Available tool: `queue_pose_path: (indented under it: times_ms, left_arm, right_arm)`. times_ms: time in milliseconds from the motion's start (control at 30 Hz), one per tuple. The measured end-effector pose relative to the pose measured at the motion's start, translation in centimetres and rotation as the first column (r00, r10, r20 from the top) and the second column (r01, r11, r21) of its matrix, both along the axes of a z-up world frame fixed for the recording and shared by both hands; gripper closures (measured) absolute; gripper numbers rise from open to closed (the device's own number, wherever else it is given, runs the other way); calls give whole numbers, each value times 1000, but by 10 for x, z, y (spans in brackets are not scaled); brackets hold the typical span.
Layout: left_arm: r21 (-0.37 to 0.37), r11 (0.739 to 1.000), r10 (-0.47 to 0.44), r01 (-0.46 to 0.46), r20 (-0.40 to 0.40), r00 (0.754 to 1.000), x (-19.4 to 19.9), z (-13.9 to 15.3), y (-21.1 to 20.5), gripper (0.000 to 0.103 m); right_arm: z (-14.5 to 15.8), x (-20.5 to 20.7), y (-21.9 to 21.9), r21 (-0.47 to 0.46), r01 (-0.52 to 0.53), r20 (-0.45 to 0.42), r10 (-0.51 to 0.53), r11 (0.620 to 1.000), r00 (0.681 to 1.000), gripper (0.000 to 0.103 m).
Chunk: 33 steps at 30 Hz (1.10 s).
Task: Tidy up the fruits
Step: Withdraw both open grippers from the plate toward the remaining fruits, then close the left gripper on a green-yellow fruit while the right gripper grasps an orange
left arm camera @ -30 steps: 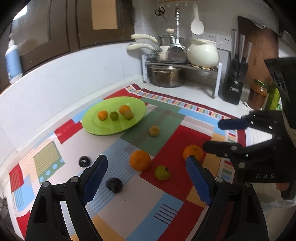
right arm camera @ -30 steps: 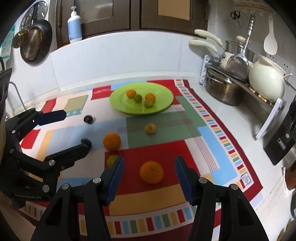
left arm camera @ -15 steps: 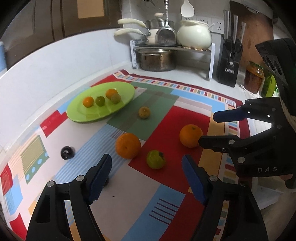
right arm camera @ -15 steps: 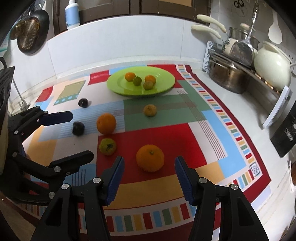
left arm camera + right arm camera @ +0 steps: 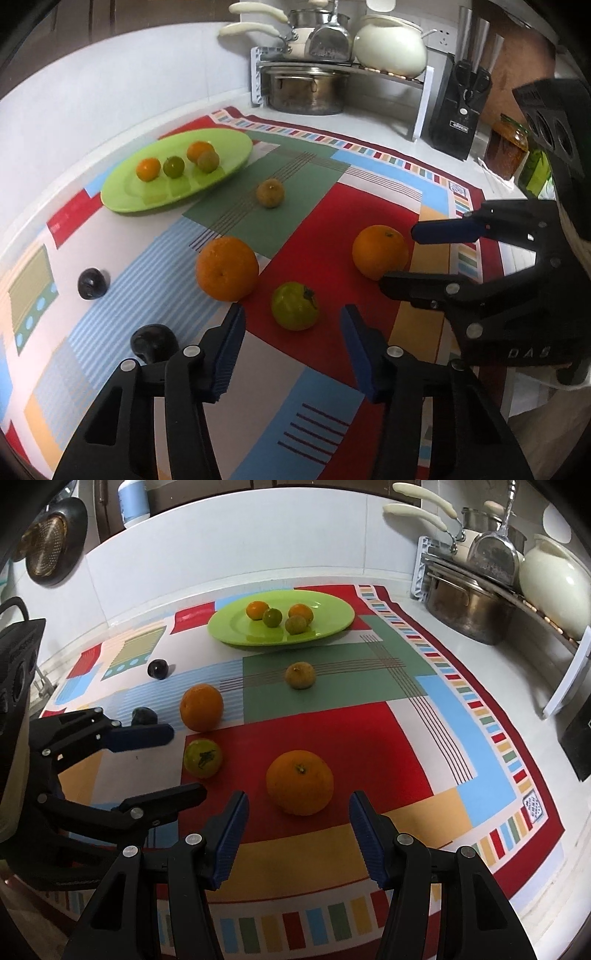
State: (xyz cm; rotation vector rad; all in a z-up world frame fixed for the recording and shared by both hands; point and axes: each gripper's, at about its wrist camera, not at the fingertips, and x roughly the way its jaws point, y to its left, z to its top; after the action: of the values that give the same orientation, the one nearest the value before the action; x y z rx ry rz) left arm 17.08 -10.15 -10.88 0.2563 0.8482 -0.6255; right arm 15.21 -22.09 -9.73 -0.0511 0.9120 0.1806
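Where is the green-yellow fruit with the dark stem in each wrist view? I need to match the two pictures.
Left wrist view: the green-yellow fruit lies low in the centre, just ahead of the left gripper, on the red patch.
Right wrist view: it lies left of centre, between the other gripper's fingers.
Shared landmark: the green plate holding four small fruits.

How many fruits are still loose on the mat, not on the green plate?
6: two big oranges, a green fruit between the grippers, a small brownish citrus near the plate, and two dark plums. None seems hidden.
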Motion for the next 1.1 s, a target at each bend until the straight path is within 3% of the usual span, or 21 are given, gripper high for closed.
queue_pose_path:
  times_ms: [367, 500, 600, 1100]
  left_arm:
    - [-18, 1000, 18, -19, -53, 998, 12, -6, -5, 68]
    - [-26, 999, 20, -22, -69, 997, 14, -7, -6, 74]
    - [-31, 999, 24, -26, -75, 997, 16, -8, -6, 74]
    - [-56, 997, 49, -53, -70, 996, 10, 7, 3, 75]
  right_arm:
    - [-8, 13, -2, 21, 3, -13, -3, 1000, 1000, 47]
    - [-11, 15, -2, 22, 0, -18, 0, 1000, 1000, 53]
    - [-12, 17, -2, 29, -1, -25, 1, 1000, 1000, 59]
    - [1, 10, 1, 28, -3, 6, 3, 1000, 1000, 60]
